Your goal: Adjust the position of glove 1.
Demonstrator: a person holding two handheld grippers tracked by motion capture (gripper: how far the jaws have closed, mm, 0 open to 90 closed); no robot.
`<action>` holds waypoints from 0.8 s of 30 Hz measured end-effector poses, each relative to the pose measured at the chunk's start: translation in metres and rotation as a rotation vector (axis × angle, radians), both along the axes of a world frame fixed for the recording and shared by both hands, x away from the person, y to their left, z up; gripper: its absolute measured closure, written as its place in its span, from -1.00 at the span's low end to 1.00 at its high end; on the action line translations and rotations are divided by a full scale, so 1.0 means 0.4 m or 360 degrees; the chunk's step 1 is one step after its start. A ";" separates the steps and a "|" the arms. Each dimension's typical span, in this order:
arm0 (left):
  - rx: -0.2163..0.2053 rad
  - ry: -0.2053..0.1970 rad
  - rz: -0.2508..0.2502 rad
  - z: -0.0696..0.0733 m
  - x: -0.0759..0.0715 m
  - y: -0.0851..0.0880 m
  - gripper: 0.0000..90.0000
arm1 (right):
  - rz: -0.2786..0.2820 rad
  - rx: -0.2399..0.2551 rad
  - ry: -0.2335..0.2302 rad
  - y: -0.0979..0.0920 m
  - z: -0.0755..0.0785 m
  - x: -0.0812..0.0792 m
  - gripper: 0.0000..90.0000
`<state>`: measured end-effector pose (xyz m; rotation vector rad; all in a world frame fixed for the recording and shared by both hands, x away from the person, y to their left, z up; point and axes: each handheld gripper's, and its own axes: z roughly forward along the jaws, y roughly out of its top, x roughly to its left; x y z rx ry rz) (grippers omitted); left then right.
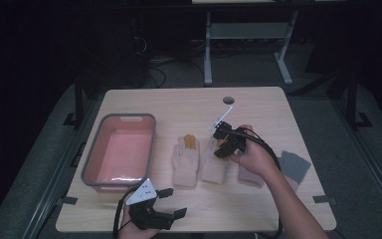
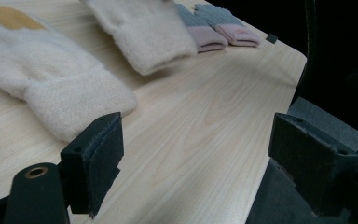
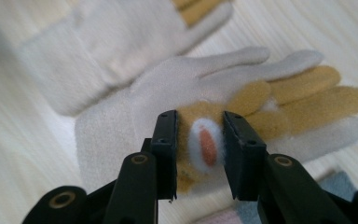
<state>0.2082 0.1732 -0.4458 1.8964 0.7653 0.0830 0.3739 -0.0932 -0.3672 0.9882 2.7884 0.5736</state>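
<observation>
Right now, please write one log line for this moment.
right gripper: shut on cream glove | left gripper: open, idle | bin: empty

gloves [image 1: 186,160] – cream, mustard patches | bin [image 1: 93,158] – pink, grey rim | table [image 1: 179,104] – pale wood

Left black two-jaw plastic gripper [image 1: 166,204]: grey three-cornered plate on top, black cable trailing, brass-ringed screw holes, dark padded jaw faces. Right black two-jaw plastic gripper [image 3: 199,154]: same build. Forearms bare.
</observation>
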 end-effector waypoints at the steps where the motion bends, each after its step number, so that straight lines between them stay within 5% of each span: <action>1: 0.0000 0.0000 0.0000 0.000 0.000 0.000 -0.60 | 0.0000 0.0000 0.0000 0.000 0.000 0.000 0.50; 9: -0.0006 0.0002 0.0007 0.002 -0.004 0.003 -0.60 | 0.0112 0.0005 -0.0034 0.063 0.034 0.000 0.50; 24: -0.0011 0.0005 0.0011 0.004 -0.004 0.006 -0.60 | 0.0285 0.0010 -0.0019 0.193 0.024 0.020 0.50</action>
